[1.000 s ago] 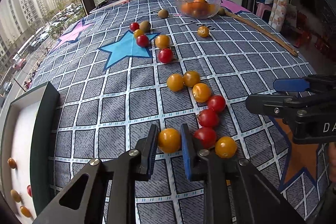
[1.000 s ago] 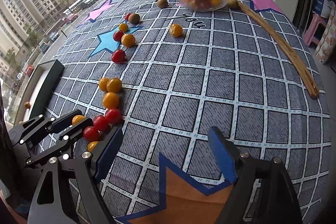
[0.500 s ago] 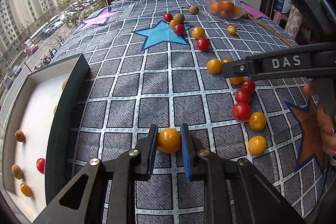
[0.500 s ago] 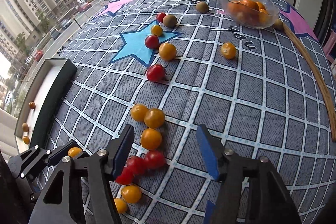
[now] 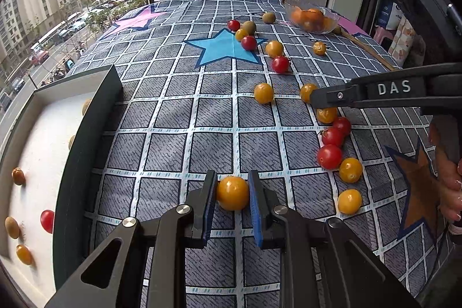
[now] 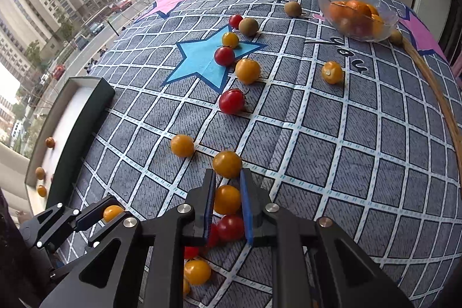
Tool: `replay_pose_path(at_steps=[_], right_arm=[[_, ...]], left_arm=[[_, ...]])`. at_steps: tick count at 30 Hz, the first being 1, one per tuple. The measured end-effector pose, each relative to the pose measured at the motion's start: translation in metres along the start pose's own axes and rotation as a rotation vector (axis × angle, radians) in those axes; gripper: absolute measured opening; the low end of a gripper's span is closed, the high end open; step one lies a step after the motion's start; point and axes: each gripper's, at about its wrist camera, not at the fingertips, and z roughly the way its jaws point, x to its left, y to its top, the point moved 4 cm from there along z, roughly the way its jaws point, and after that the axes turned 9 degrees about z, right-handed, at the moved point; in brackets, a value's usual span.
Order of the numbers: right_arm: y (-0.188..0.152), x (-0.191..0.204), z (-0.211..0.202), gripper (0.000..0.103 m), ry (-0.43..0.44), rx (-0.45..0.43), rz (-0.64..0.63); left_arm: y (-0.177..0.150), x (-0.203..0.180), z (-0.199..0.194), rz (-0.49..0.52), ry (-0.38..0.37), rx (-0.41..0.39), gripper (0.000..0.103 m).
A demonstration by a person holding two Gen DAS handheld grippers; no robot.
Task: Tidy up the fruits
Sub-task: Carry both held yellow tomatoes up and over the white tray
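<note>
My left gripper [image 5: 232, 194] clenched a yellow tomato [image 5: 232, 193] above the bench, short of the tray [image 5: 86, 117]. My right gripper [image 6: 227, 202] closed around another yellow tomato [image 6: 227, 199]; crowded neighbours risked being knocked rolling, and squeezing harder could burst it.

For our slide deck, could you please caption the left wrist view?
Left gripper grips a yellow tomato beside the white tray.

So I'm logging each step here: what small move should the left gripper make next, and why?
Probably carry it left over the tray and open. The left gripper is already shut on a yellow tomato, the tray wall stands just to its left, and similar fruit already lies inside.
</note>
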Motion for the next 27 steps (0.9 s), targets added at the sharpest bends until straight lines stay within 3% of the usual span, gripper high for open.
replay_pose_path(at_steps=[3, 10, 17, 20, 22, 27], right_arm=[[-0.002, -0.001, -0.01, 0.018, 0.017, -0.009, 0.004], [-0.002, 0.001, -0.001, 0.019, -0.008, 0.0, -0.022], [0.005, 0.008, 0.015, 0.032, -0.031, 0.017, -0.052], [0.007, 0.015, 0.02, 0.032, -0.059, -0.001, -0.091], [0.007, 0.017, 0.022, 0.023, -0.088, -0.007, -0.099], [0.007, 0.015, 0.01, 0.023, -0.044, -0.025, -0.064]], left_arm=[[-0.003, 0.003, -0.002, -0.02, -0.028, -0.004, 0.023], [-0.009, 0.006, -0.006, -0.031, -0.013, -0.003, 0.023], [-0.011, 0.005, -0.007, -0.026, -0.001, -0.004, 0.023], [-0.011, 0.006, -0.007, -0.033, -0.006, -0.006, 0.023], [-0.011, 0.006, -0.007, -0.037, -0.01, -0.007, 0.023], [-0.013, 0.009, -0.009, -0.055, -0.029, -0.012, 0.023]])
